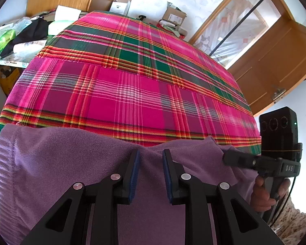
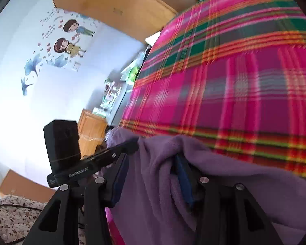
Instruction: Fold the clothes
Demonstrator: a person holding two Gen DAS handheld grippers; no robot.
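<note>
1. Left wrist view: the left gripper (image 1: 151, 157) hangs over a purple fleece garment (image 1: 71, 163), its two blue-padded fingers (image 1: 135, 175) spread apart with fleece lying in the gap and nothing pinched between them, so it is released.
2. The fleece fills the space under and to both sides of this gripper, and its stitched hem runs down the far left.
3. Ahead of the fingertips the garment's edge gives way to a pink, green and red plaid blanket (image 1: 132, 85) that covers the bed.
4. To the right, the right gripper (image 1: 226, 158) reaches in sideways with its tip touching the fleece edge; a hand (image 1: 263, 194) grips its handle. From here I cannot tell how its jaws stand.
5. Far ahead on the left sits a cluttered table (image 1: 8, 61); far right is a wooden door (image 1: 275, 61).
6. Right wrist view: the right gripper (image 2: 153, 159) has fleece (image 2: 153, 194) bunched between its fingers, with the cloth draped over the right finger (image 2: 183, 179); the jaws stand apart and whether they clamp the fabric cannot be told.
7. Just left, the left gripper (image 2: 132, 143) touches the same fleece fold.
8. The blurred plaid blanket (image 2: 234, 81) lies ahead and right; a wall with cartoon stickers (image 2: 71, 38) is to the left.
</note>
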